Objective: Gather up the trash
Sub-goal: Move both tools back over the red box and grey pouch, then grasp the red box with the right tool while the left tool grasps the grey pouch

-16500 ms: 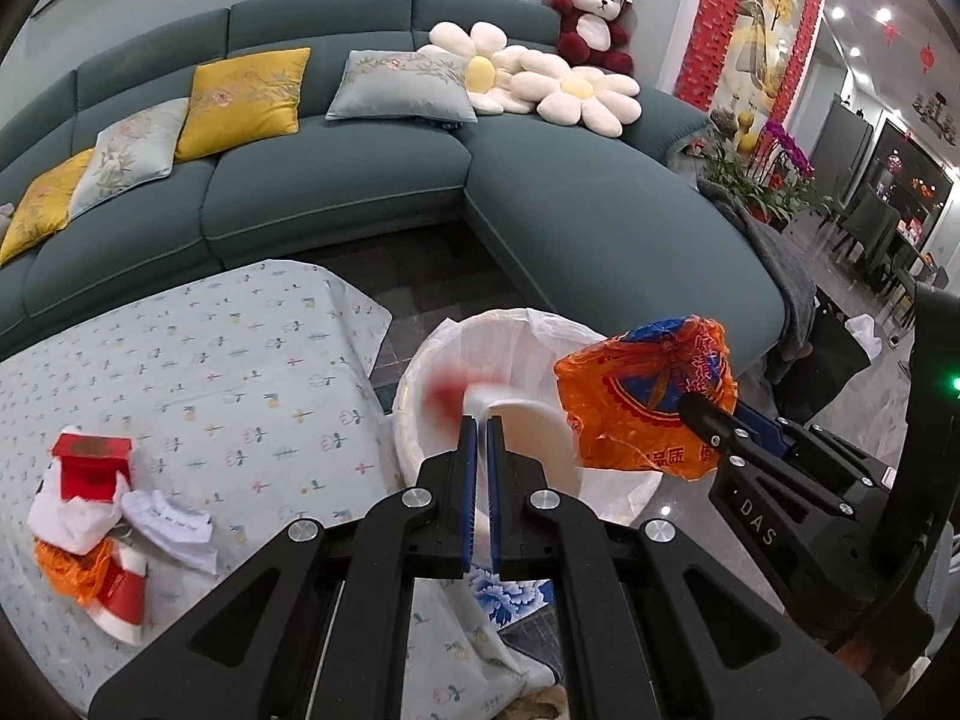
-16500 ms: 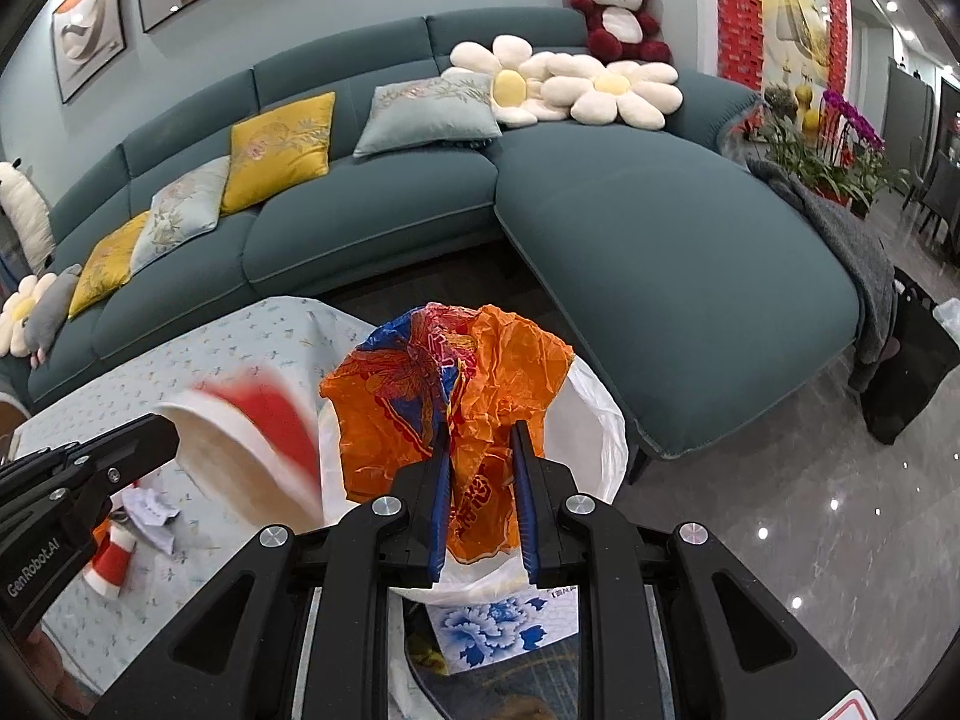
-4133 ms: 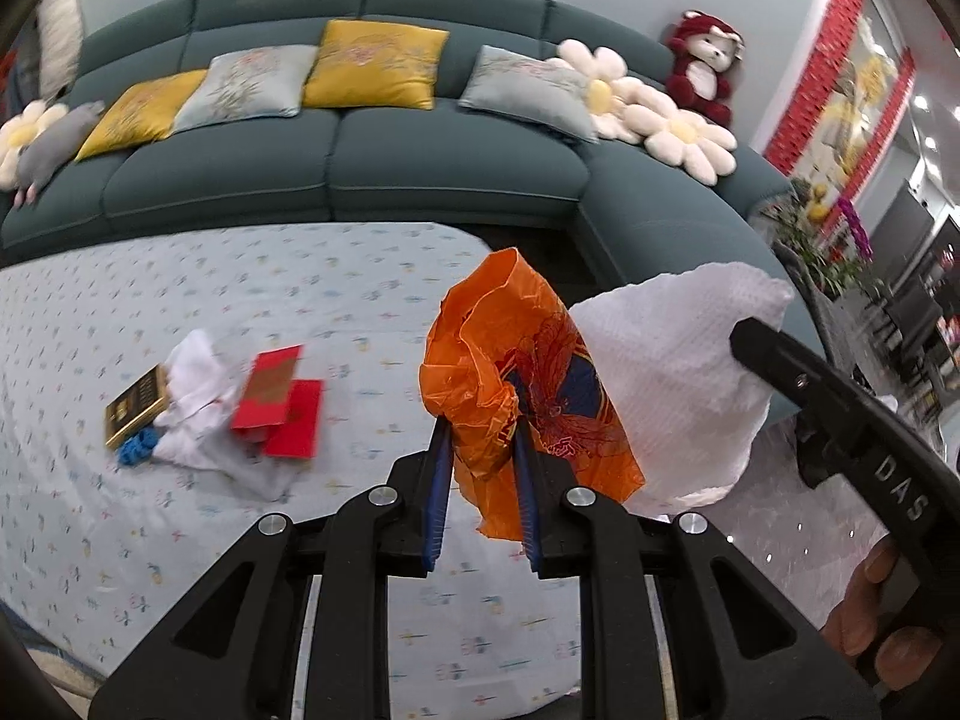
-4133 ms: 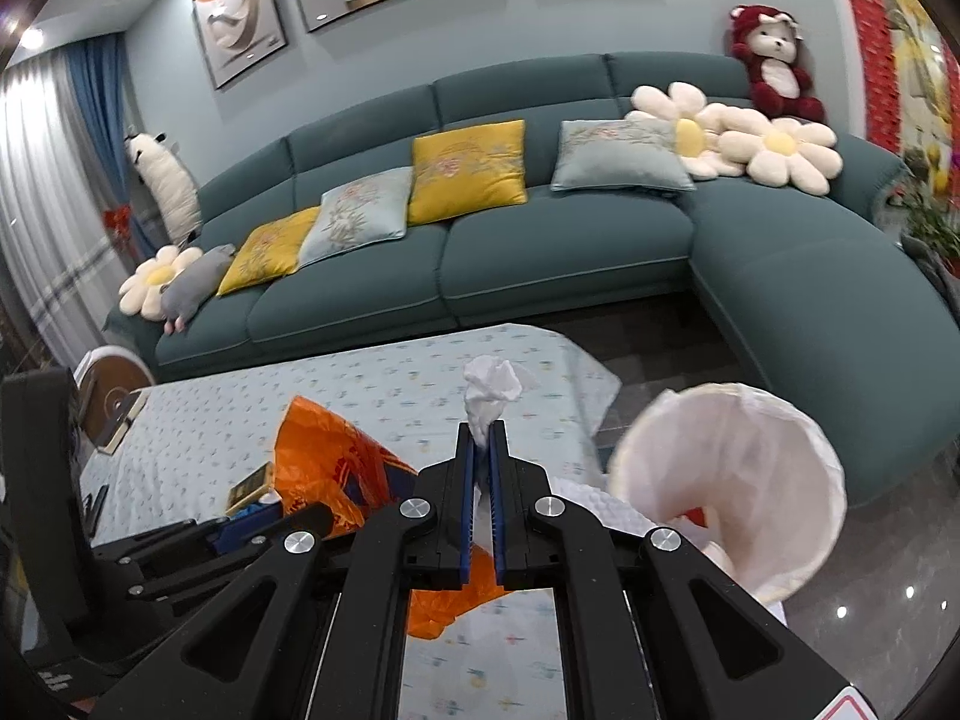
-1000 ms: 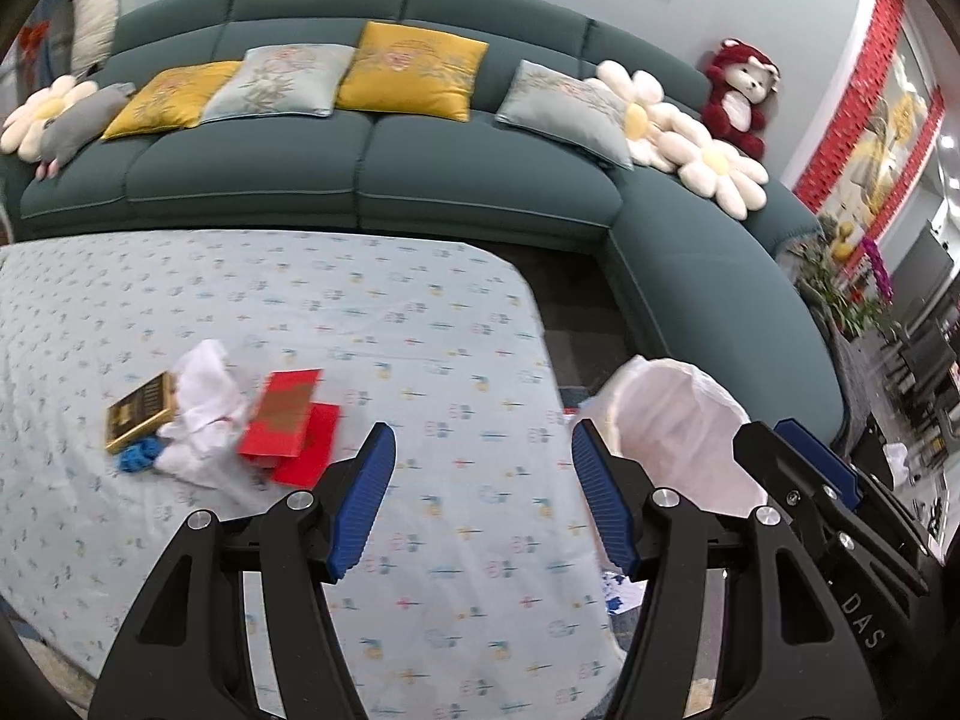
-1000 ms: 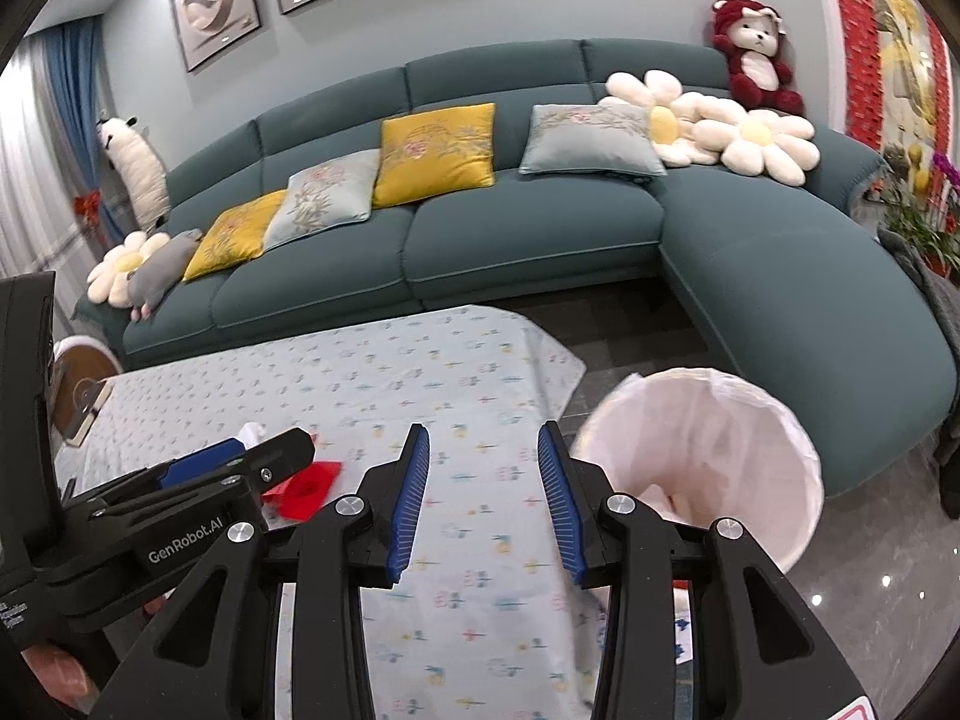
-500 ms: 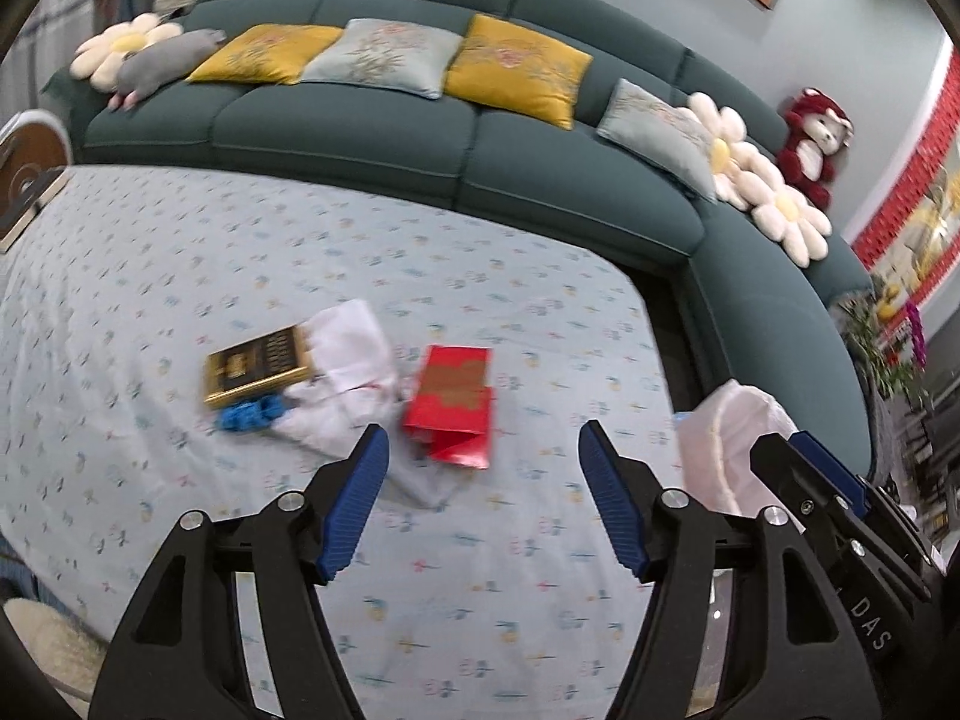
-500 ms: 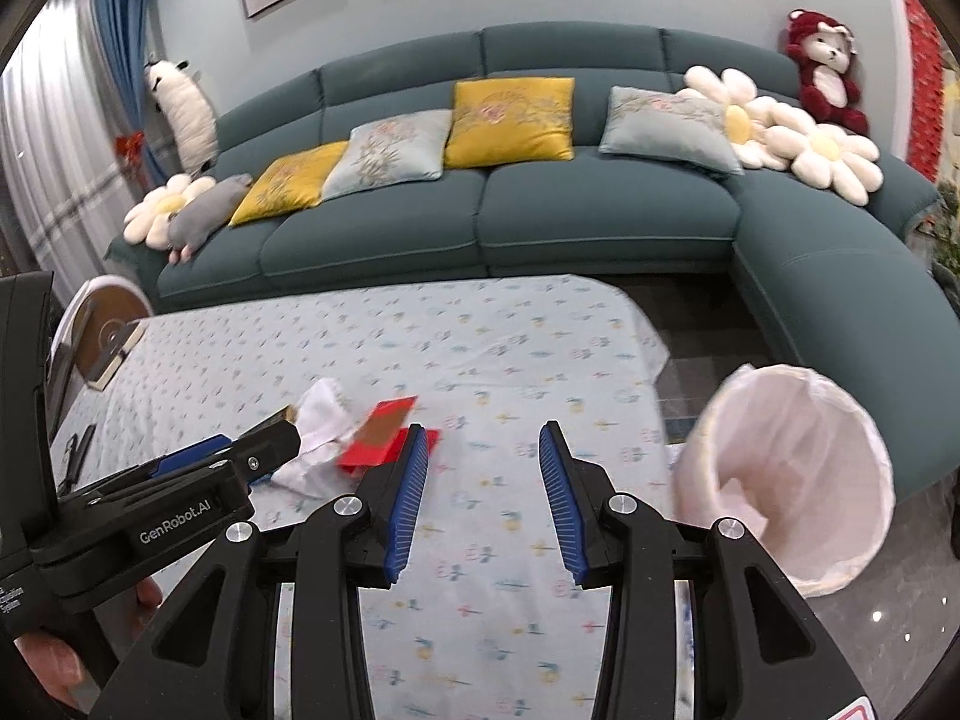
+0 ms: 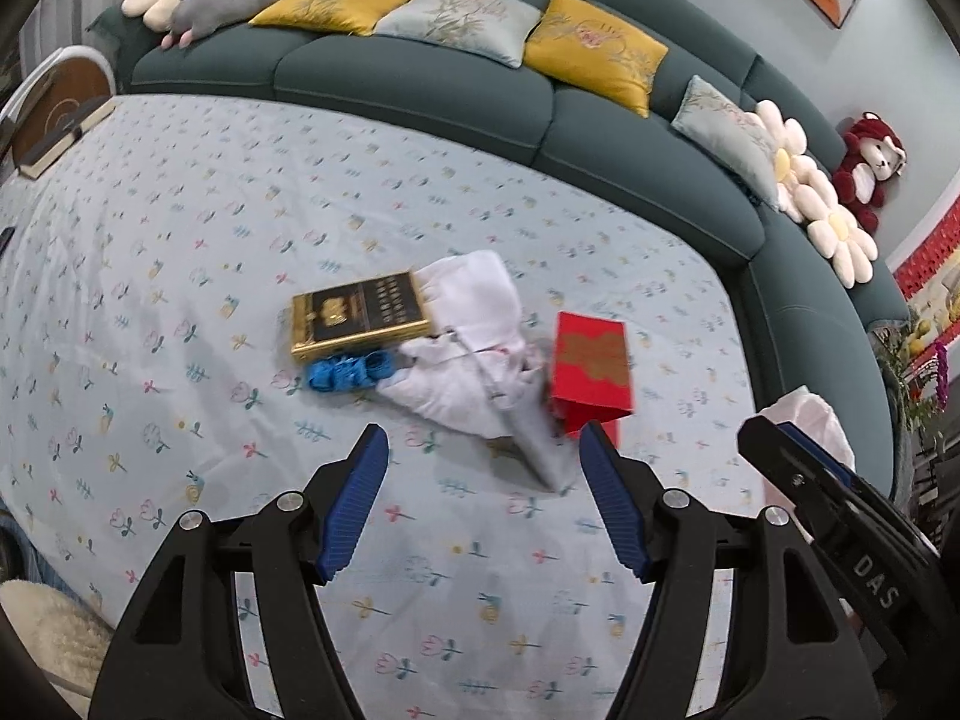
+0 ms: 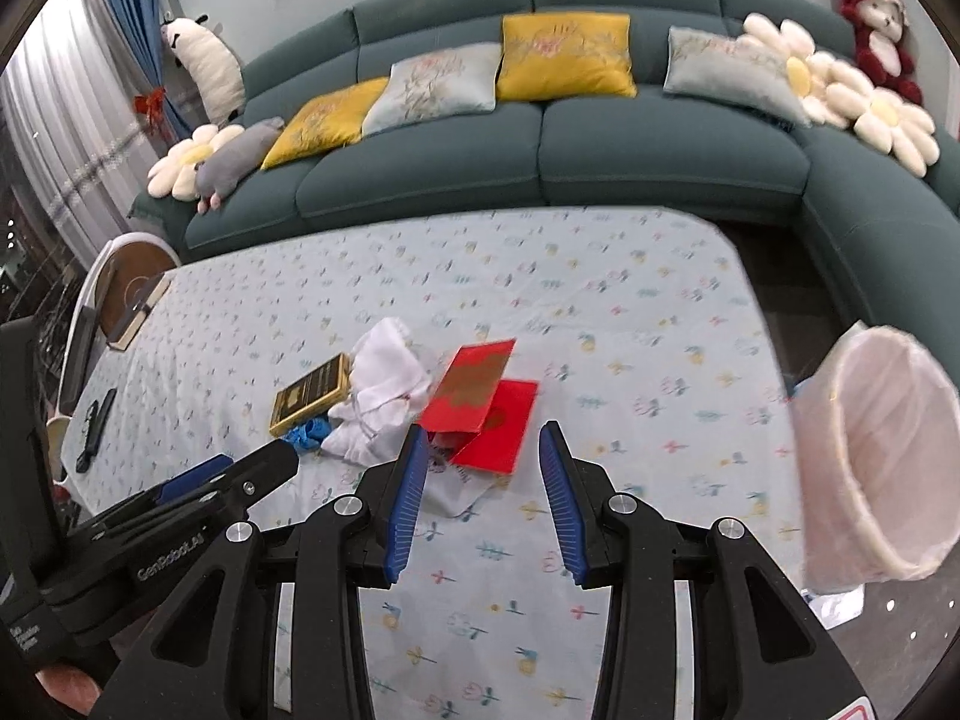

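A small pile of trash lies on the flower-patterned tablecloth [image 9: 180, 228]: a black-and-gold box [image 9: 359, 313], a blue crumpled scrap [image 9: 348, 373], a white crumpled bag [image 9: 474, 348] and red envelopes [image 9: 591, 369]. My left gripper [image 9: 483, 495] hovers open just short of the white bag, nothing between its fingers. In the right wrist view the same box [image 10: 311, 393], white bag [image 10: 384, 396] and red envelopes [image 10: 480, 408] lie just beyond my right gripper [image 10: 483, 489], which is open and empty. The white-lined bin [image 10: 876, 456] stands off the table's right end.
A dark green sofa [image 10: 540, 162] with yellow and grey cushions curves round the table's far side. A book on a round stand [image 10: 129, 294] and a remote [image 10: 96, 420] sit at the table's left end. A hand [image 10: 54, 684] holds the left gripper.
Both grippers have swung left from the bin and sunk toward the trash pile, which now sits close in front of their fingers. The bin has slid to the right edge of both views.
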A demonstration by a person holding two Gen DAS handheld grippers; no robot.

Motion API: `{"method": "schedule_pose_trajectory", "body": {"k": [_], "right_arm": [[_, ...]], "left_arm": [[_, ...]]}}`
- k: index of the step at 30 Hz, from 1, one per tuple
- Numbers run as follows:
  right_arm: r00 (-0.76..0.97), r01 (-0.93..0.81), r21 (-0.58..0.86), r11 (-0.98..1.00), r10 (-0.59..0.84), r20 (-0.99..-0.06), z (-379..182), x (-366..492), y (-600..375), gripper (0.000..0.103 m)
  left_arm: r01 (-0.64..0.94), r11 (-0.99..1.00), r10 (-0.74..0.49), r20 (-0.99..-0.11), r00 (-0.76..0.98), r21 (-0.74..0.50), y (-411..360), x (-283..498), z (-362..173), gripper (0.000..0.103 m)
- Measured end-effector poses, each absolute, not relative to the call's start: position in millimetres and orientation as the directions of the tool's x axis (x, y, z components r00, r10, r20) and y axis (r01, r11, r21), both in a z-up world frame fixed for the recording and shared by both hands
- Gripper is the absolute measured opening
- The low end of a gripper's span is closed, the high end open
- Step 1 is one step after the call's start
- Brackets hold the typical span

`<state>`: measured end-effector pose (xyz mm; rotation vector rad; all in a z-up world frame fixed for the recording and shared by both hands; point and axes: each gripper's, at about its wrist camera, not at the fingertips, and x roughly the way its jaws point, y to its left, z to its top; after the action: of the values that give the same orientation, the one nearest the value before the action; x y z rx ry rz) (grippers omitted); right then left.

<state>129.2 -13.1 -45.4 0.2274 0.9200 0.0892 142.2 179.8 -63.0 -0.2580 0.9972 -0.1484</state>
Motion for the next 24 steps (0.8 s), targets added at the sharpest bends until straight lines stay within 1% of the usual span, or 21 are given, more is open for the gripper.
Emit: {"method": "schedule_pose_trajectory", "body": {"k": [12,20,21,24], "right_arm": [[0.511,0.068,0.299,0.952,0.224,-0.829,-98,180,0,0.038],[0.474,0.078,0.313,0.947,0.241,-0.847,-125,206,8,0.037],[0.469,0.078,0.317,0.945,0.246,-0.848,-129,208,9,0.035],[0.458,0.064,0.34,0.938,0.275,-0.845,-134,210,9,0.017]], "left_arm": [[-0.031,0.952,-0.253,-0.839,0.481,-0.305,197,164,-102,0.063],[-0.037,0.948,-0.264,-0.847,0.462,-0.316,195,175,-113,0.063],[-0.036,0.948,-0.266,-0.848,0.459,-0.316,194,175,-114,0.063],[-0.033,0.949,-0.266,-0.851,0.452,-0.314,191,177,-117,0.063]]}}
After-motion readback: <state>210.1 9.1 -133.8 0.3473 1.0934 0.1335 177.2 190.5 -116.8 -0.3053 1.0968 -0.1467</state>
